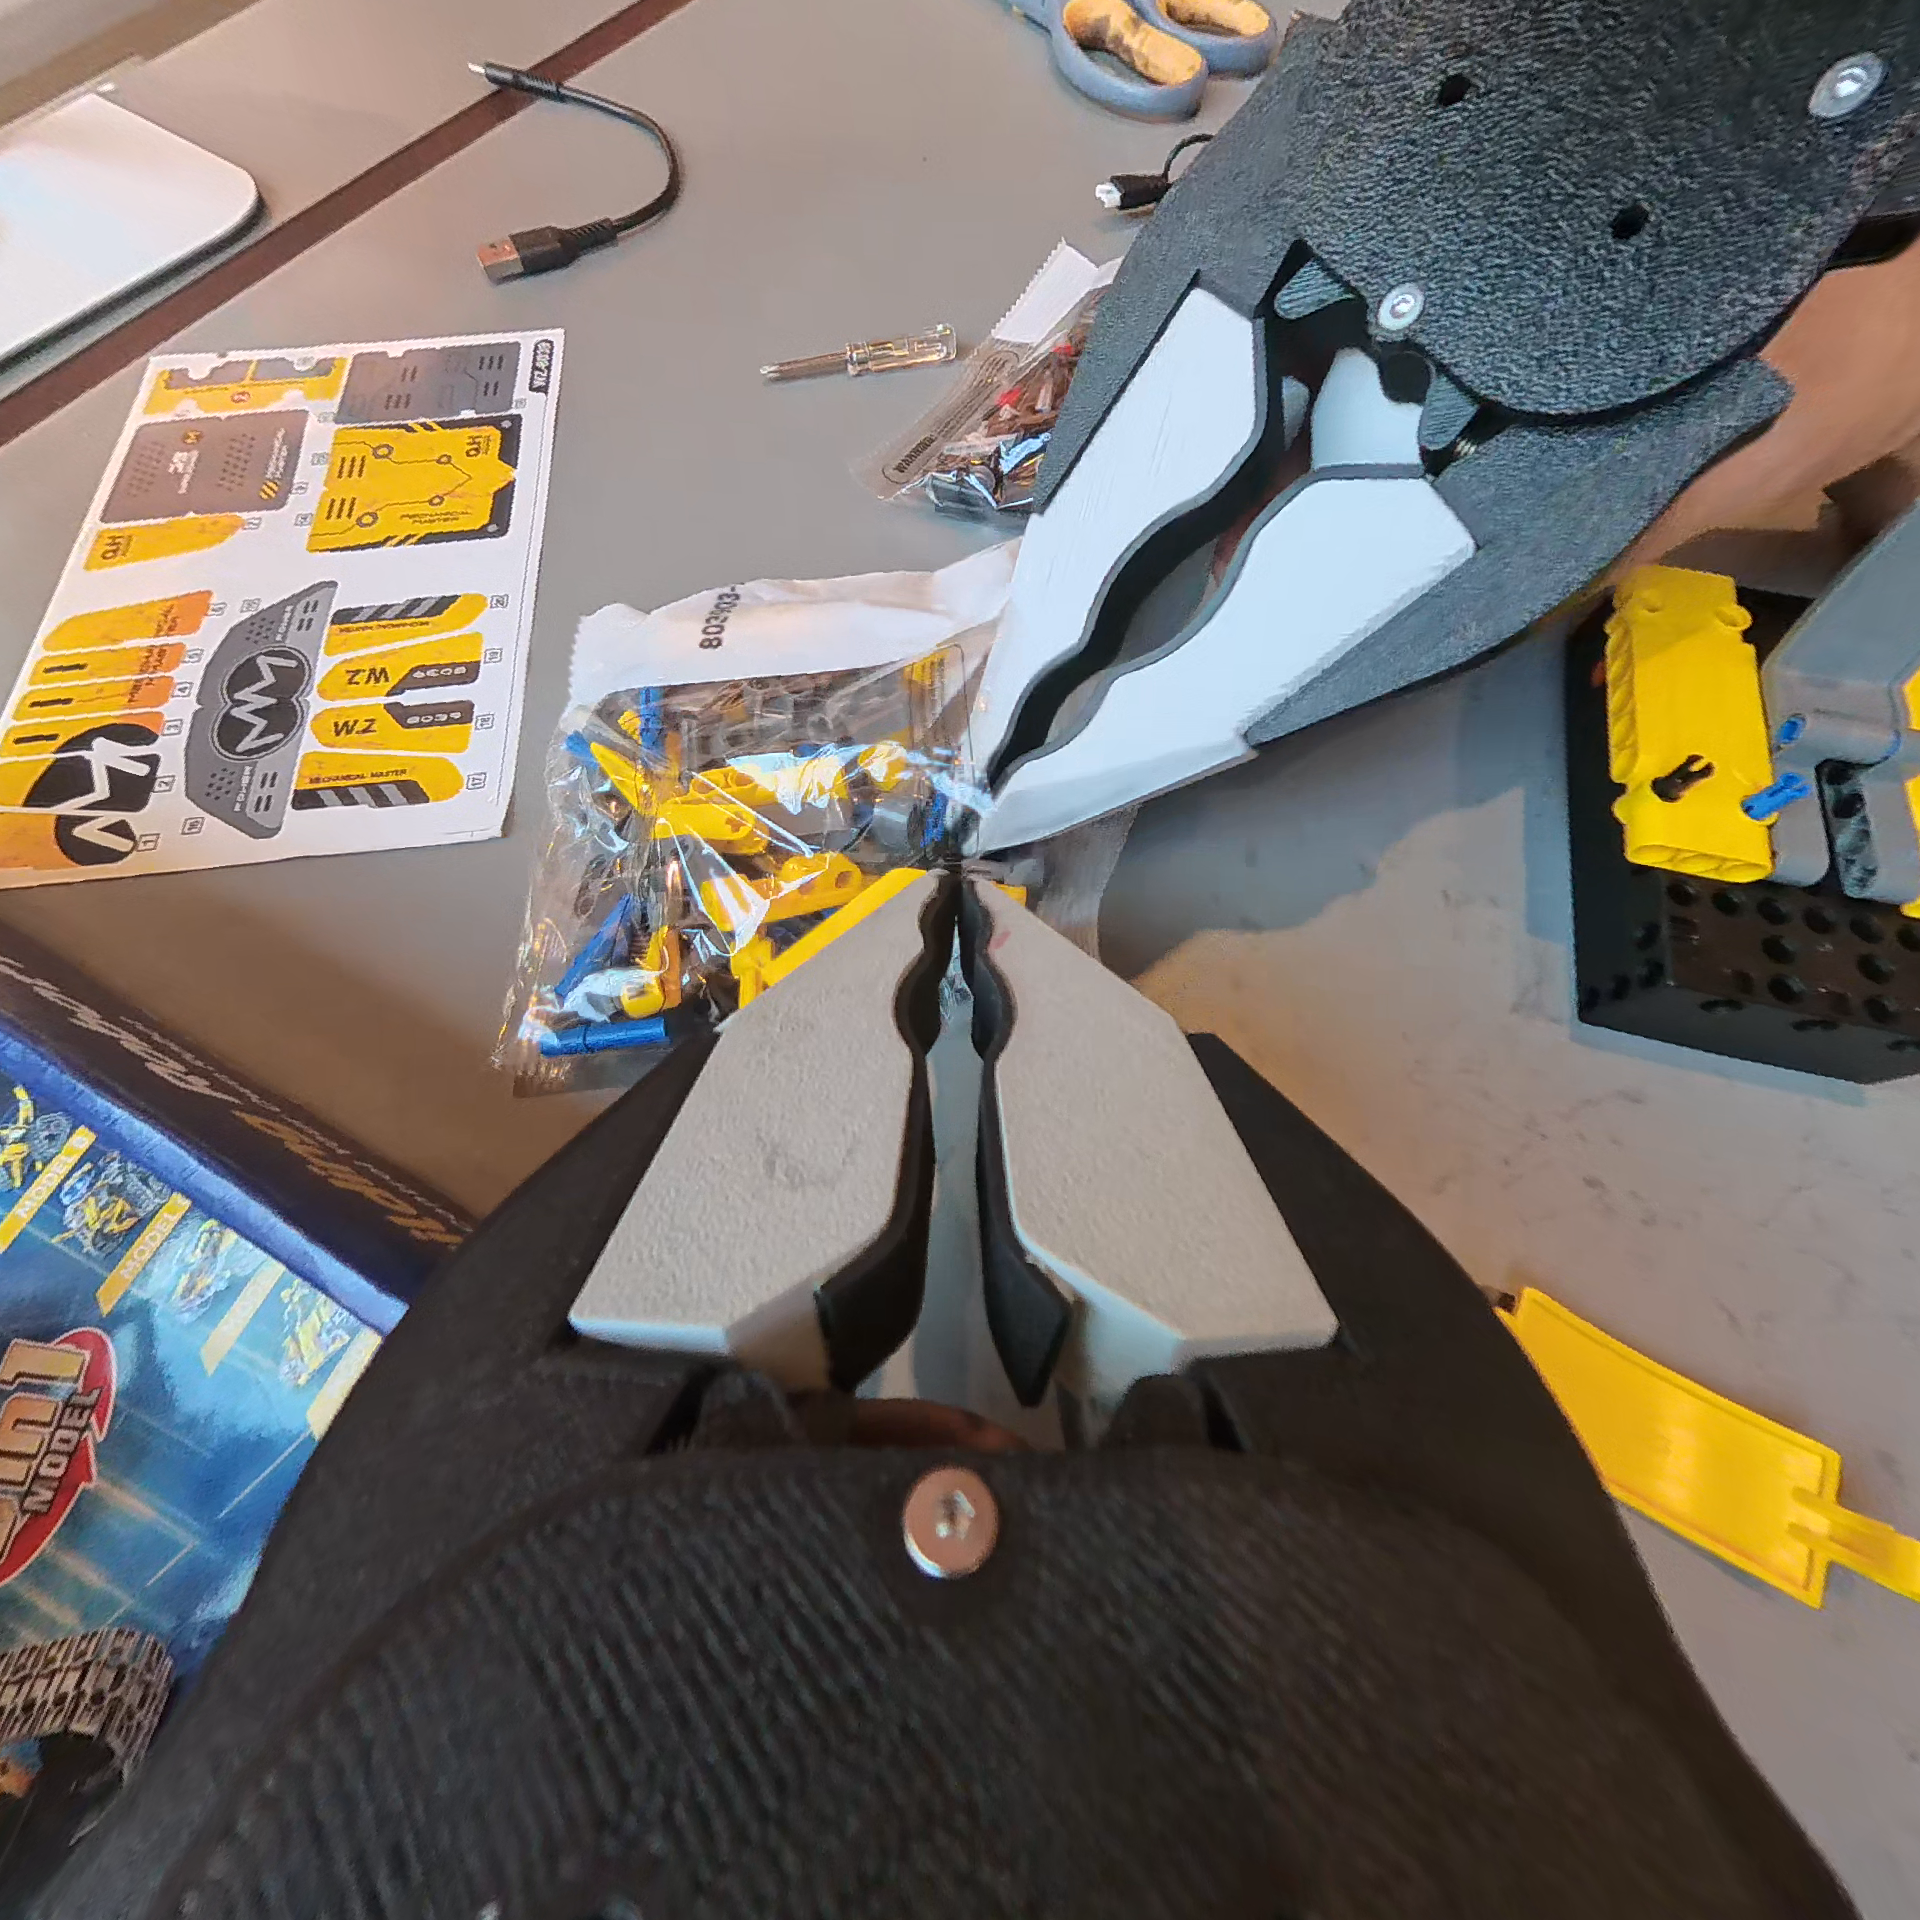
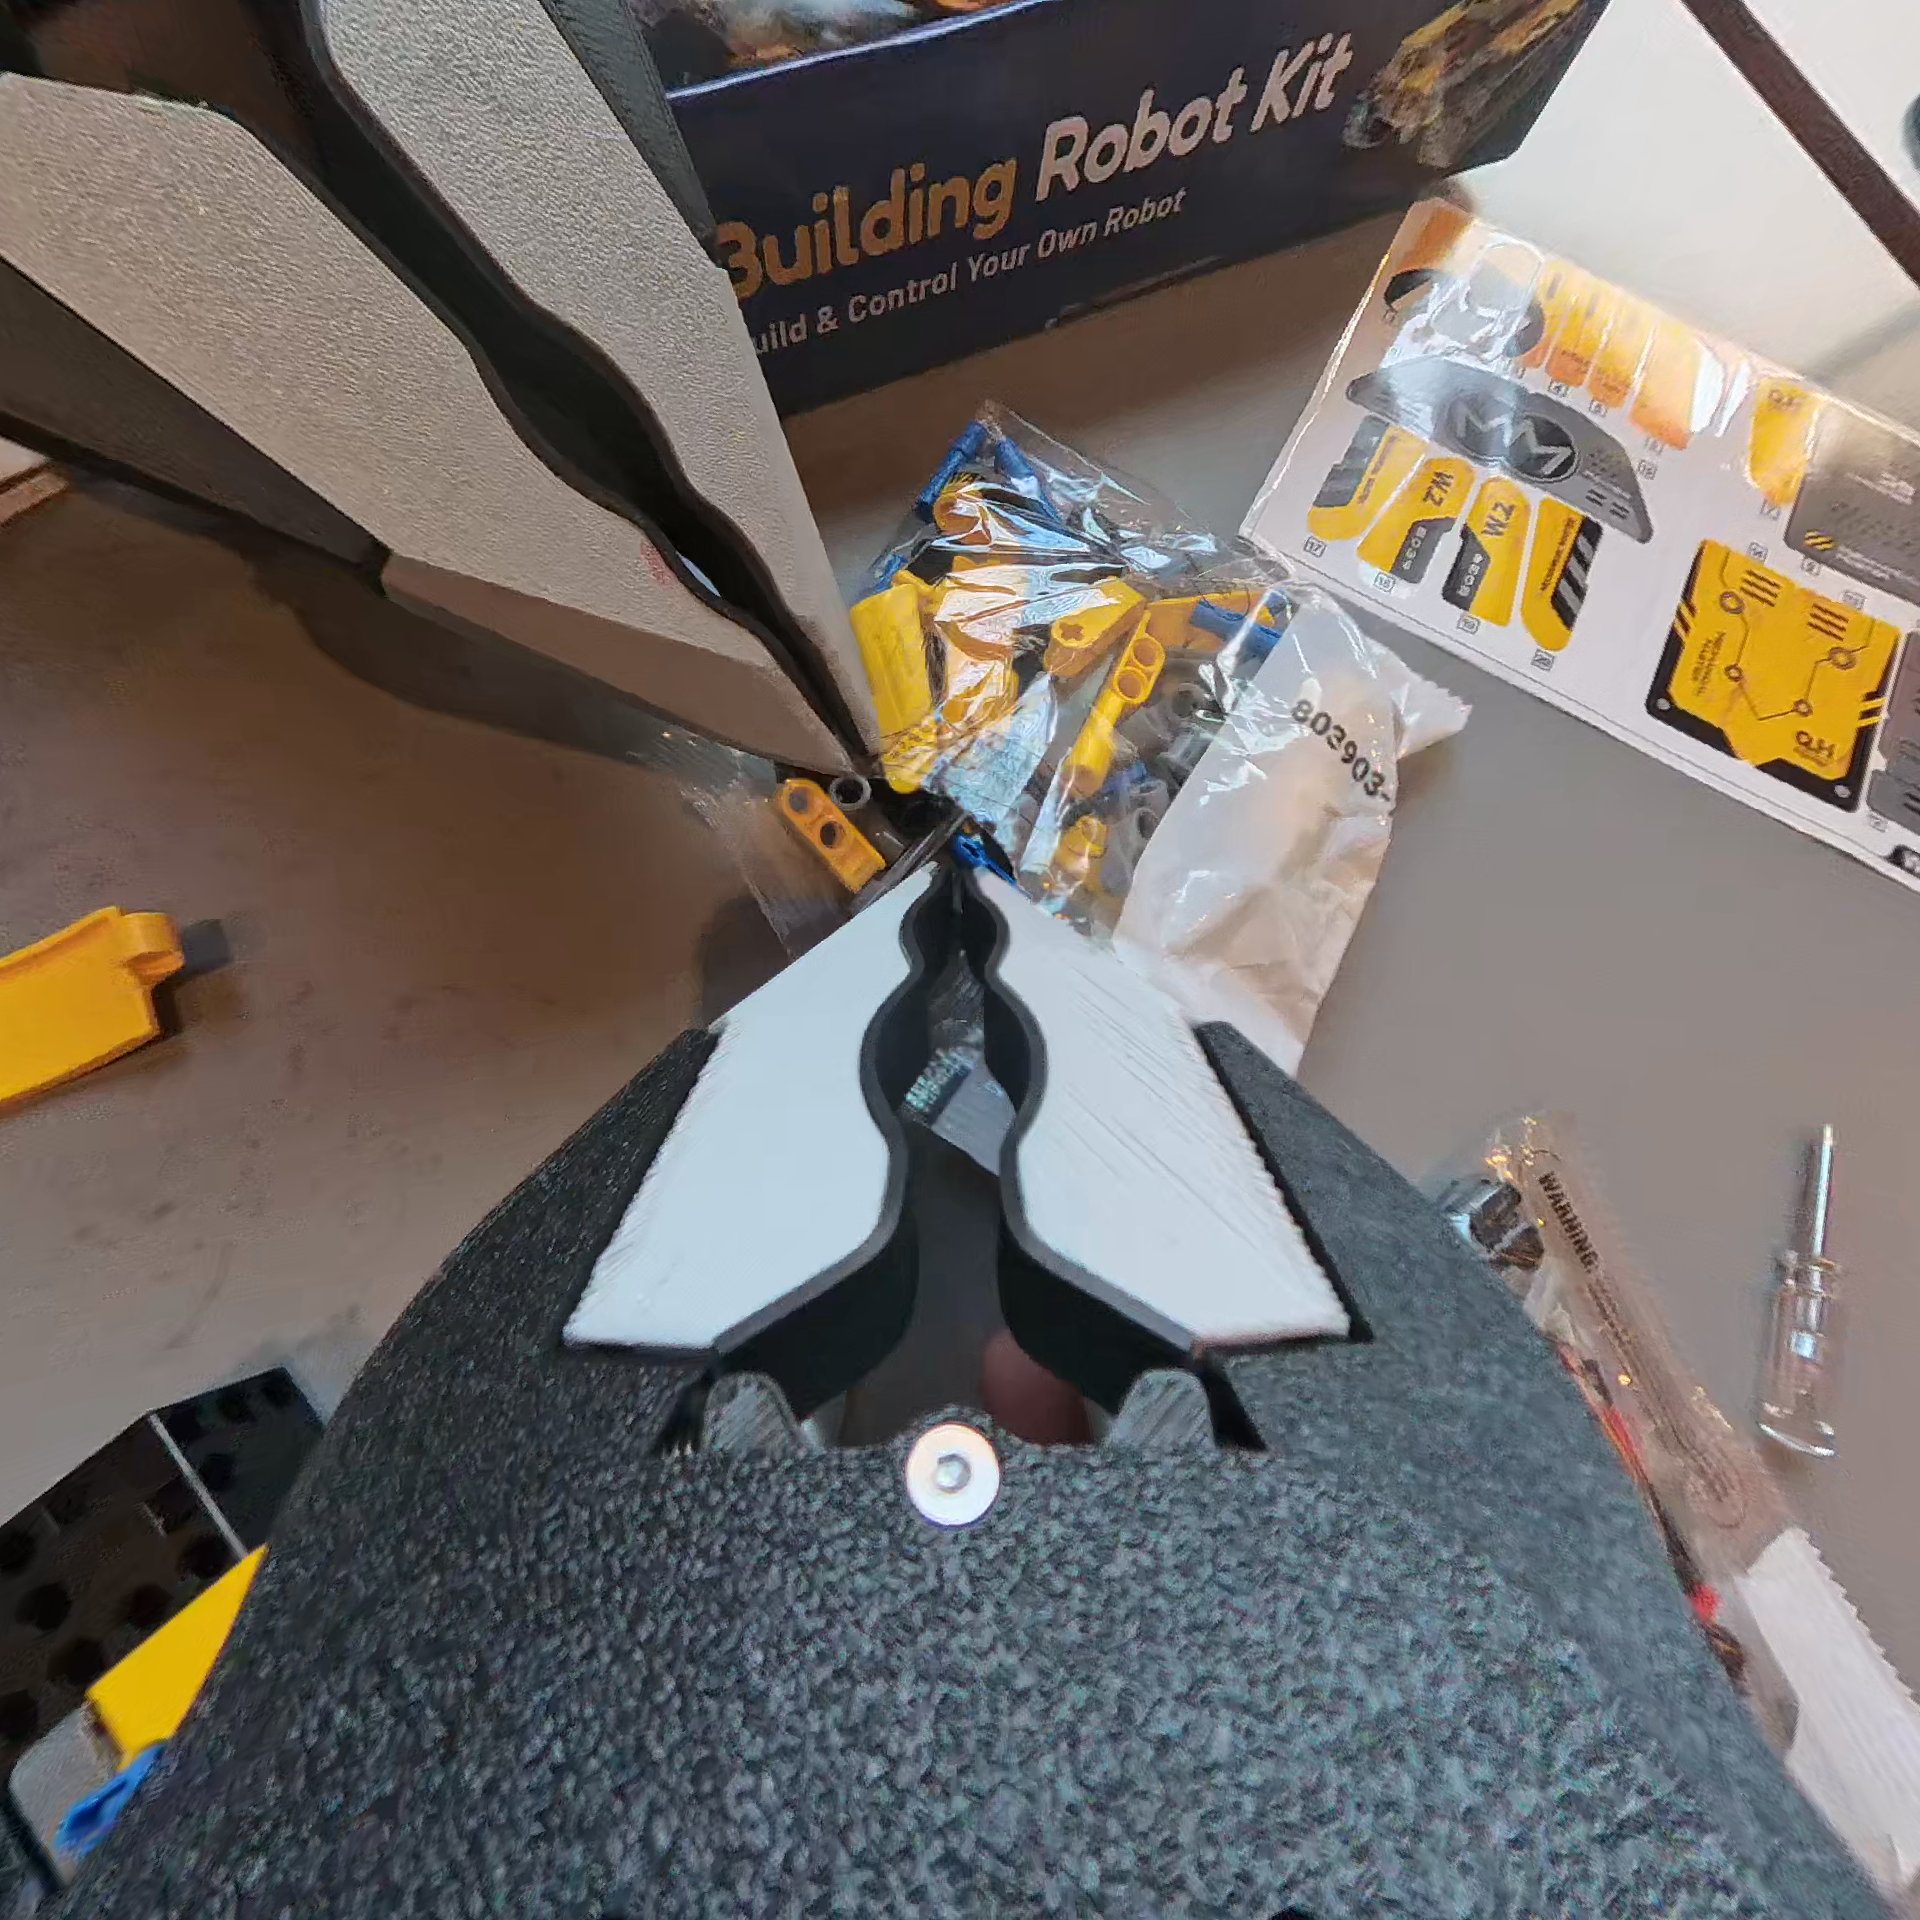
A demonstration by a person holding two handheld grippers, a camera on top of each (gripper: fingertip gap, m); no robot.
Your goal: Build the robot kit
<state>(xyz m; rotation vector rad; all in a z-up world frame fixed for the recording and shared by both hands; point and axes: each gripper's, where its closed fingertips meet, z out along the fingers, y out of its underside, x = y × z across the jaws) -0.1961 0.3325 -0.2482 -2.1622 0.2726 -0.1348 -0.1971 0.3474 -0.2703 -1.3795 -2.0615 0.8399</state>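
Note:
A clear plastic bag (image 1: pixel 717 831) of yellow, blue and grey building pieces lies on the grey table. It also shows in the right wrist view (image 2: pixel 1049 665). My left gripper (image 1: pixel 951 883) is shut on the bag's edge. My right gripper (image 2: pixel 956 883) is shut on the same edge, right beside it; in the left wrist view it (image 1: pixel 987 805) comes in from the upper right. The two sets of tips almost touch. A few loose pieces, one yellow with holes (image 2: pixel 826 821), lie by the tips where the bag is pinched.
A sticker sheet (image 1: pixel 281 603) lies left of the bag. A blue kit box (image 1: pixel 156 1351) stands at the near left. A black perforated base with a yellow and grey block (image 1: pixel 1704 831) sits right. A second small bag (image 1: pixel 977 436), a small screwdriver (image 1: pixel 862 353), a cable (image 1: pixel 592 166) and a yellow flat panel (image 1: pixel 1683 1455) lie around. Both grippers' tips are close together, under 4 cm apart.

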